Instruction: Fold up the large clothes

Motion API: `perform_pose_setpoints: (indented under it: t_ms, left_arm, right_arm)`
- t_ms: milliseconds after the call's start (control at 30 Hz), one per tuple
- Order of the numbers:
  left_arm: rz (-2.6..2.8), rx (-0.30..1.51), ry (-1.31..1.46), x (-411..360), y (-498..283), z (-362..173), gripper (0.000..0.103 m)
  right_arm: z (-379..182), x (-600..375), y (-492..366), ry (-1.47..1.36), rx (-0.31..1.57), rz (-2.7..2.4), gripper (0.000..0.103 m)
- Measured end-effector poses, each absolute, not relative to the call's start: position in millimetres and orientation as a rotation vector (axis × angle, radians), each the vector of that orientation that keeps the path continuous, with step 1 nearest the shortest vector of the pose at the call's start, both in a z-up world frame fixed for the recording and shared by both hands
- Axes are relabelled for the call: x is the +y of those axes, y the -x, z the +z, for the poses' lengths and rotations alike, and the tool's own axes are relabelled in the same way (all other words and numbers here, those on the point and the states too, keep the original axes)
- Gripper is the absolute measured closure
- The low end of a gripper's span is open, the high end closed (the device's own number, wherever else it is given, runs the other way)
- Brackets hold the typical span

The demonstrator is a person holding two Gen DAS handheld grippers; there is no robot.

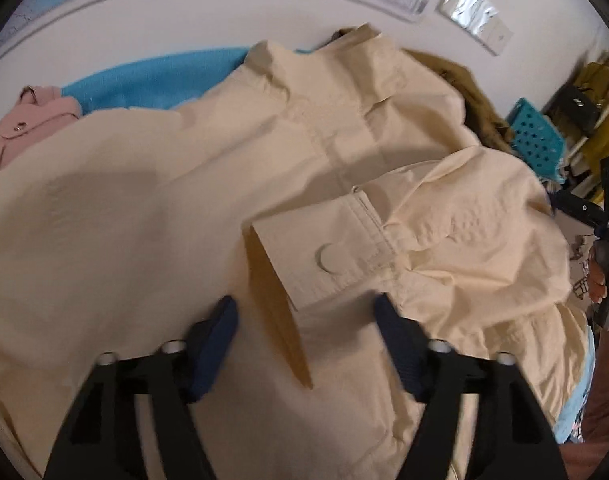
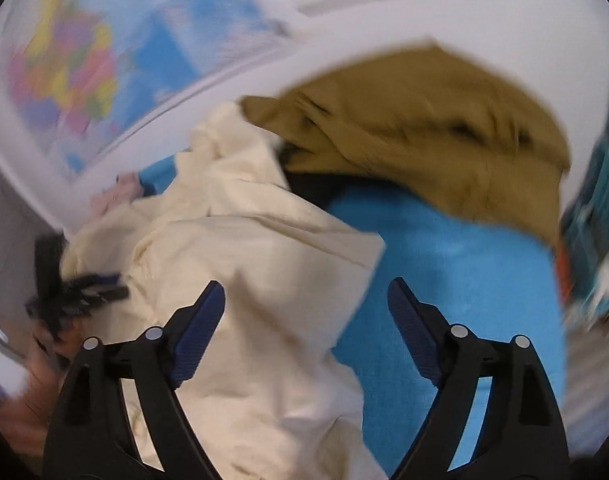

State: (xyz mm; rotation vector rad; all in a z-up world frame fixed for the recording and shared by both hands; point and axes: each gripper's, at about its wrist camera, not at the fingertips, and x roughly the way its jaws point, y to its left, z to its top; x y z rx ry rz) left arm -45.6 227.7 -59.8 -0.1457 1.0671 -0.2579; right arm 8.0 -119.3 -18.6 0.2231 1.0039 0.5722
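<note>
Both pairs of fingers stand open over a cream jacket spread on a blue-covered surface, empty of cloth. The left gripper hovers just above a cuffed sleeve that lies folded across the jacket's body, its round cuff fastener face up between and just beyond the blue pads; nothing is pinched. The right gripper, fingers spread wide, points down at the jacket's outer edge where cream cloth meets blue cover; this view is smeared by motion, so contact cannot be told. Beyond lie a brown garment heaped at the far side, a pink garment at the left, a teal basket and a wall map. The job appears to be mid-fold, one sleeve in. The next move likely calls for both grippers to pinch the cloth at matching points.
</note>
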Motion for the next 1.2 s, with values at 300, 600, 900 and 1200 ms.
perform_pose_setpoints:
  t_ms: [300,600,900,1200]
  left_arm:
    - [-0.171,1.119,0.135,245.9,45.2,-70.0,0.100]
    - [-0.255,1.099,0.109,235.4,43.6,-58.7,0.036]
    - [-0.442,1.115,0.201,210.4,17.0,-66.1,0.011]
    - [-0.384,1.056,0.154,199.2,15.2,-52.3,0.093]
  right_arm:
    - [-88.3,-105.0,-38.2,-0.522,1.203,0.852,0.018]
    - [-29.6,-105.6,-23.1,-0.200,0.991,0.759,0.094]
    - [-41.6,-103.6,-33.3,-0.083,0.990,0.658,0.067]
    - [-38.4,-97.4,-33.8,-0.133,0.999,0.682,0.046]
